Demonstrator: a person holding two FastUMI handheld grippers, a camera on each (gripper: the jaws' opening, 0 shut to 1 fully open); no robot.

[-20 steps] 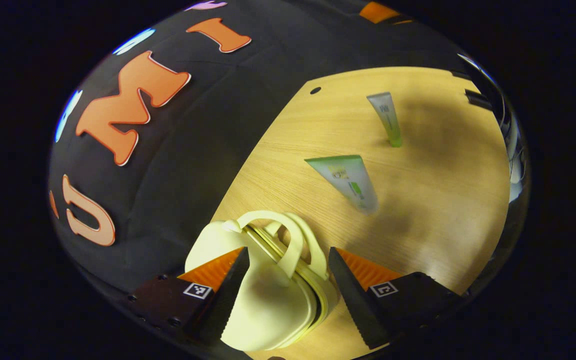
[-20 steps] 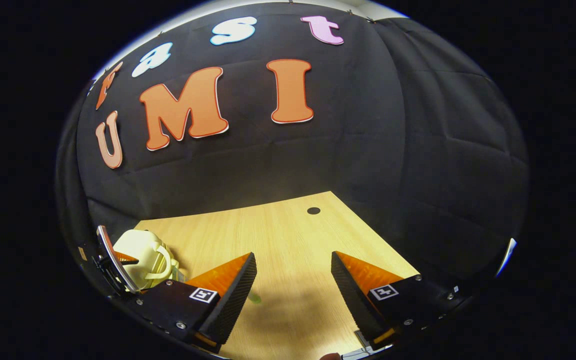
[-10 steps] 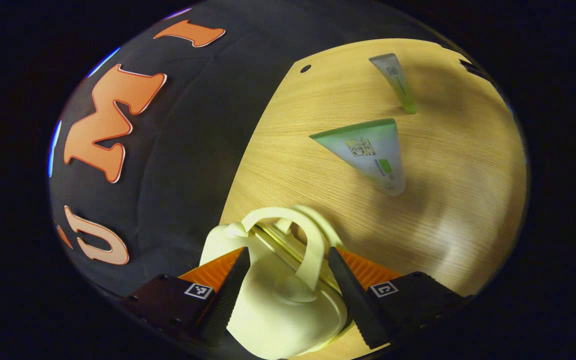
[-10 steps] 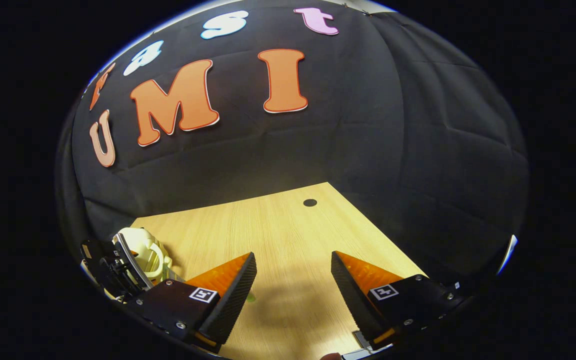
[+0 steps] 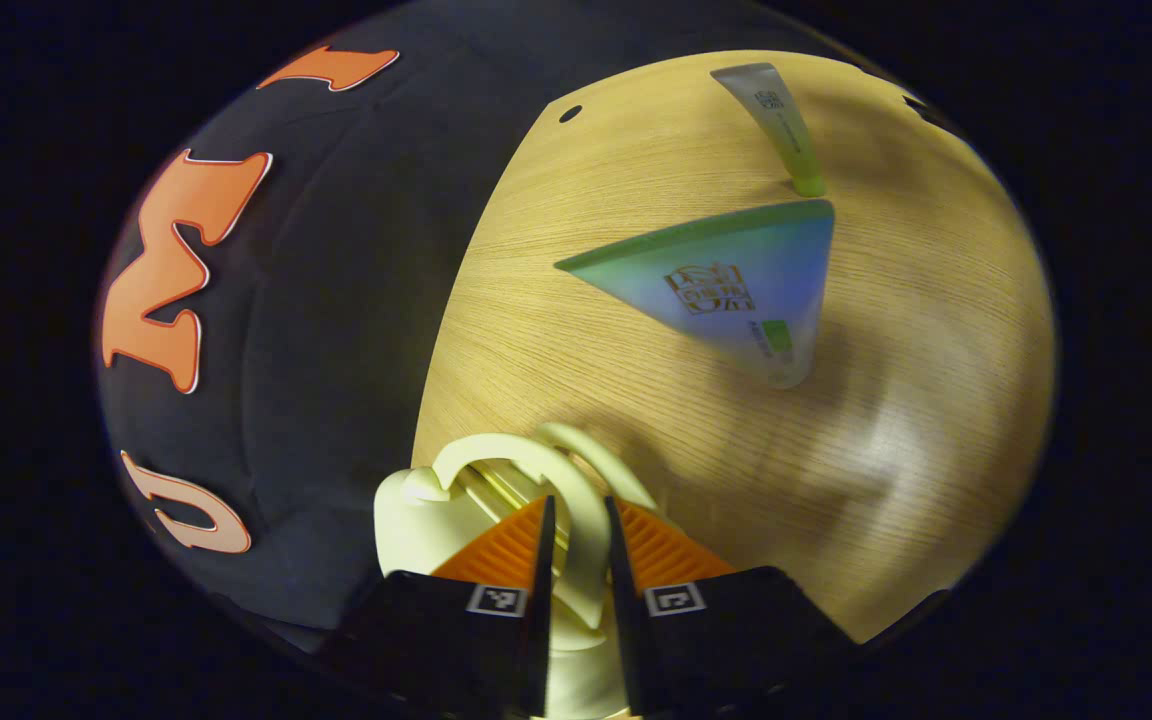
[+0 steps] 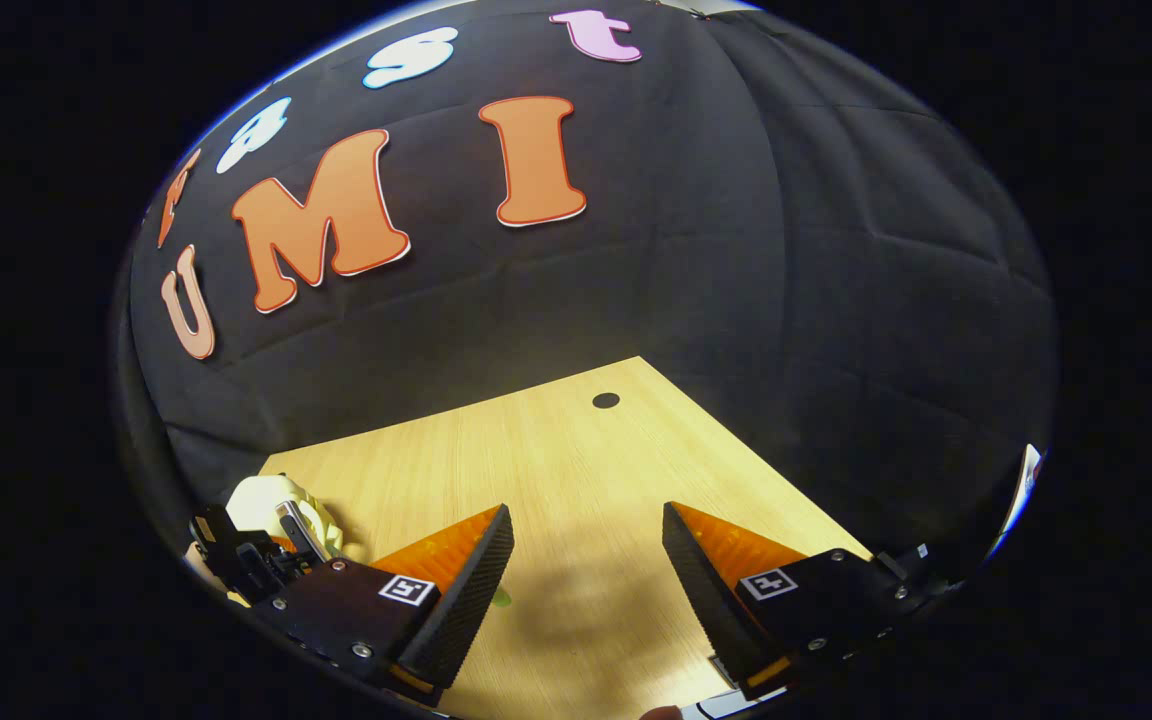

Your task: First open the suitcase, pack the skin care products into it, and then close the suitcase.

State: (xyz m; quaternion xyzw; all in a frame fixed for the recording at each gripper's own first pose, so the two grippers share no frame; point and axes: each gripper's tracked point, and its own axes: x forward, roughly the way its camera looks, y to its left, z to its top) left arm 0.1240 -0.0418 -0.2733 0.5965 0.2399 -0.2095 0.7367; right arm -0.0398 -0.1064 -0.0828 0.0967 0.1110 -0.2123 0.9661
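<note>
Two tubes of skin care product stand on the wooden table [image 5: 636, 400] in the left gripper view: a wide tube [image 5: 726, 290] near the middle and a thin tube [image 5: 781, 125] farther off, close to the table's far edge. At the bottom of that view, the left gripper [image 5: 576, 545] is clenched on one pale handle [image 5: 586, 530] of the small cream suitcase [image 5: 411, 520], both fingers pressing the loop from either side; a second handle [image 5: 601, 465] arches just behind it. The suitcase sits closed at the table's edge, against the black cloth wall. In the right gripper view, the right gripper [image 6: 586, 560] hangs above bare tabletop [image 6: 556, 450] with its fingers spread wide and nothing between them. At the lower left of that view, the suitcase [image 6: 261, 500] rests on the table with the left gripper [image 6: 266, 560] on it, well apart from the right one.
</note>
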